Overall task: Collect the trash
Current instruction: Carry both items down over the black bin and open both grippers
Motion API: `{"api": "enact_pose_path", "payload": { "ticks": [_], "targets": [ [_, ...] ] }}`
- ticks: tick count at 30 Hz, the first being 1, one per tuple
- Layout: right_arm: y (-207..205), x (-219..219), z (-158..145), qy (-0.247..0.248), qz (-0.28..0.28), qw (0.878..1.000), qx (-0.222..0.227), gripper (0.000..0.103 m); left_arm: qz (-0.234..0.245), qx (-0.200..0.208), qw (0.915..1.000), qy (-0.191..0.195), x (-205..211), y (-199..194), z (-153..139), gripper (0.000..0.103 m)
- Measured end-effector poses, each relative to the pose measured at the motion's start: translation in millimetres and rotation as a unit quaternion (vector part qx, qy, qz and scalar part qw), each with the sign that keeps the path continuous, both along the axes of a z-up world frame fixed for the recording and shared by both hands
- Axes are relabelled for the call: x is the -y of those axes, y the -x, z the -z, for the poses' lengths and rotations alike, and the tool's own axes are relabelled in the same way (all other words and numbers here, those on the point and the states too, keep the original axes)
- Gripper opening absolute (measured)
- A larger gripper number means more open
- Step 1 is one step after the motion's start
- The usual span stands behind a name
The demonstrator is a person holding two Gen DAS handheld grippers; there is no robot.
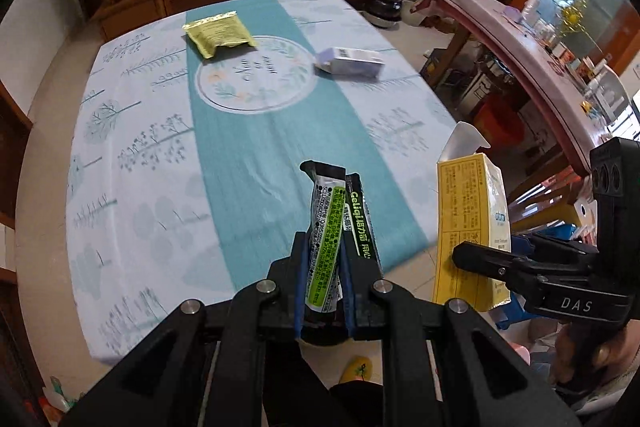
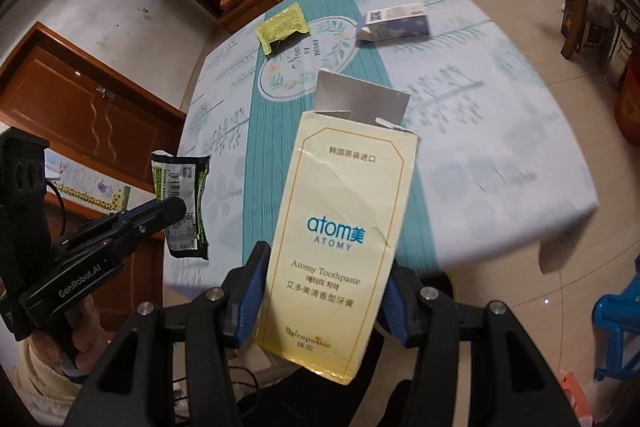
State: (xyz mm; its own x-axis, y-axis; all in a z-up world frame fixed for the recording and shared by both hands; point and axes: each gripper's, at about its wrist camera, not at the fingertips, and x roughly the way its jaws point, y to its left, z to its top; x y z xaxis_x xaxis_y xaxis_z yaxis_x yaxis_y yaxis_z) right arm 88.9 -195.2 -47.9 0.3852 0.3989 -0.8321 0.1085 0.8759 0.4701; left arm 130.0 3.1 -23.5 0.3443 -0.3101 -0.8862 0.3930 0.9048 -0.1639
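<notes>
Left gripper point(image 1: 325, 269): clenched on a black-and-green crumpled foil snack wrapper point(image 1: 334, 227), which stands up out of the jaws, lifted off the table.
Remaining trash, left: a flat yellow-green foil sachet point(image 1: 218, 34) lies on the far side of the tablecloth-covered table point(image 1: 132, 155), ahead and left of both grippers.
Remaining trash, right: a pale lilac-white carton point(image 1: 352, 62) lies on its side, long axis across the table, far right.
Right gripper point(image 2: 320, 293): grasping a yellow cardboard toothpaste box point(image 2: 340, 227), top flap open, held upright near the table's front edge.
Nearer arm: by my judgement, left for the sachet and right for the carton, though both grippers are full.
</notes>
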Motion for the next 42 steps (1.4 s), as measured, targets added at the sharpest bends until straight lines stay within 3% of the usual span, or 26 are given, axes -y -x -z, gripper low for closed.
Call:
{"api": "enact_pose_path", "payload": {
  "ticks": [10, 19, 24, 32, 37, 42],
  "targets": [
    [70, 32, -5, -0.002, -0.008, 1.000, 0.009, 0.052, 0.009, 0.000, 0.9999, -0.007, 41, 81, -2, 0.013],
    [97, 33, 35, -0.004, -0.017, 0.999, -0.031, 0.052, 0.025, -0.036, 0.9982, -0.041, 53, 109, 39, 0.013],
    [105, 24, 84, 0.007, -0.024, 0.996, -0.080, 0.052, 0.035, -0.063, 0.9956, -0.060, 54, 112, 95, 0.013],
    [107, 4, 192, 0.038, -0.050, 0.987, -0.151, 0.052, 0.058, -0.090, 0.9922, -0.065, 60, 113, 196, 0.013],
    [104, 3, 250, 0.051, -0.048, 0.981, -0.182, 0.052, 0.043, -0.102, 0.9918, -0.063, 63, 100, 255, 0.013],
    [99, 4, 286, 0.063, -0.048, 0.978, -0.194, 0.052, 0.017, -0.109, 0.9928, -0.046, 65, 87, 303, 0.015]
  ]
}}
